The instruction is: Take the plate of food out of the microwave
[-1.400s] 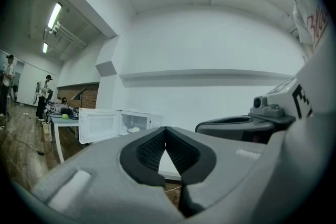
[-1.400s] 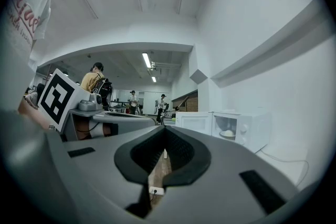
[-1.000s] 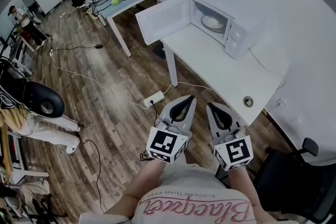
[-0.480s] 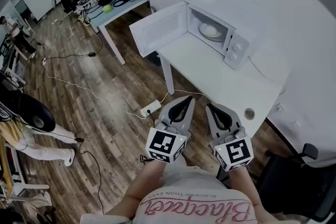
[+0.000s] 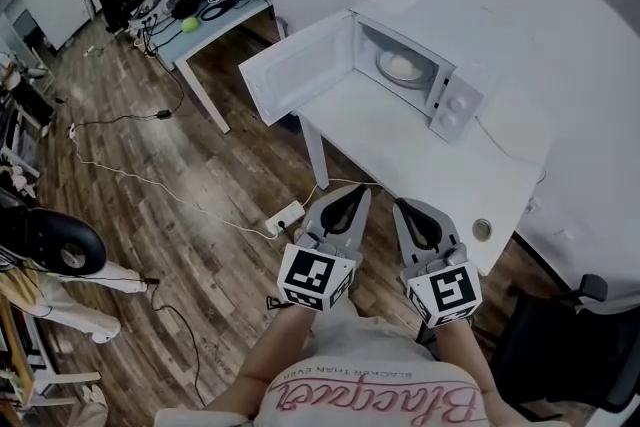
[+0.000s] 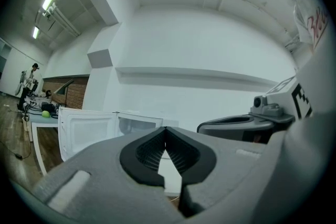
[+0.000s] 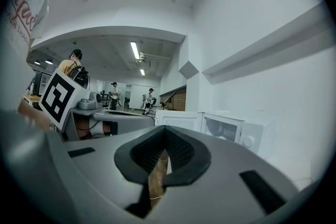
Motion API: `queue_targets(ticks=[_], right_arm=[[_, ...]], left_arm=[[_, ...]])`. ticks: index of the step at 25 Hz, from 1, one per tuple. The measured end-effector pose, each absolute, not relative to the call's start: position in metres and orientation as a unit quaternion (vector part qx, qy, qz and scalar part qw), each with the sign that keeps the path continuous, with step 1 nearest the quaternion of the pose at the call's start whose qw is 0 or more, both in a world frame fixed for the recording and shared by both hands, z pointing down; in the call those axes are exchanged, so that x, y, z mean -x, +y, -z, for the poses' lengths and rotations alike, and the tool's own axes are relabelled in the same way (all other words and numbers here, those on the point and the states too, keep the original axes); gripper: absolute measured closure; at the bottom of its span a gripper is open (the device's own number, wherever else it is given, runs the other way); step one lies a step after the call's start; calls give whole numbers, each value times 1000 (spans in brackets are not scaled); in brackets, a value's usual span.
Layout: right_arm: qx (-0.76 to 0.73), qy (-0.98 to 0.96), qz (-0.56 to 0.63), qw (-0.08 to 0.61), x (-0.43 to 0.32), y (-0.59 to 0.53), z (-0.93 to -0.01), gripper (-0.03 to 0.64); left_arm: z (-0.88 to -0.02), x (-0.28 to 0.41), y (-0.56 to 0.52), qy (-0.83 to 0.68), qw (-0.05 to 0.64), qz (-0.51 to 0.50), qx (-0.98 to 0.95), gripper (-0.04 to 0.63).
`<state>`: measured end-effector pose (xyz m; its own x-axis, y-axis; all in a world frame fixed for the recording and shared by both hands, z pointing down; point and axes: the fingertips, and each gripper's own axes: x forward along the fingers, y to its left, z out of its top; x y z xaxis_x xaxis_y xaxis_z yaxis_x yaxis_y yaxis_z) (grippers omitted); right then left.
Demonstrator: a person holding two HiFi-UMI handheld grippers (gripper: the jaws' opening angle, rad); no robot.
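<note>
The plate of food [image 5: 403, 67] sits inside the microwave [image 5: 458, 105], and the door [image 5: 295, 75] is swung wide open on the microwave's left. The microwave's at the far end of the white desk [image 5: 400, 150]. Both tools are well short of the microwave, side by side, pointing level toward it. The left tool [image 5: 352, 191] and right tool [image 5: 402, 205] each have their jaws pressed together with nothing in them. The plate lies ahead and a bit right, so I'd guess the right tool is slightly nearer, and they'd need to open up before reaching in
</note>
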<state>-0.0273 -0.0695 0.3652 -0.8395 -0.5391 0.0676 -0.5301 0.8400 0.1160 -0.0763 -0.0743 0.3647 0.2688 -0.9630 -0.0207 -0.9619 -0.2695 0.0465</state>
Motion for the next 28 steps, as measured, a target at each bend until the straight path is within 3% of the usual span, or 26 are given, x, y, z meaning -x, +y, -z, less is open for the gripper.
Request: queue_targets(ticks=[17,28], right_arm=[[-325,-943,46,55,88,-113,-363,612],[-337,-938,40,73,85,-128,-369,612]], left_arm=[[-361,130,-122,-561,14,25,-827,589],[-365,133,-141,-555,25,35,-831,589]])
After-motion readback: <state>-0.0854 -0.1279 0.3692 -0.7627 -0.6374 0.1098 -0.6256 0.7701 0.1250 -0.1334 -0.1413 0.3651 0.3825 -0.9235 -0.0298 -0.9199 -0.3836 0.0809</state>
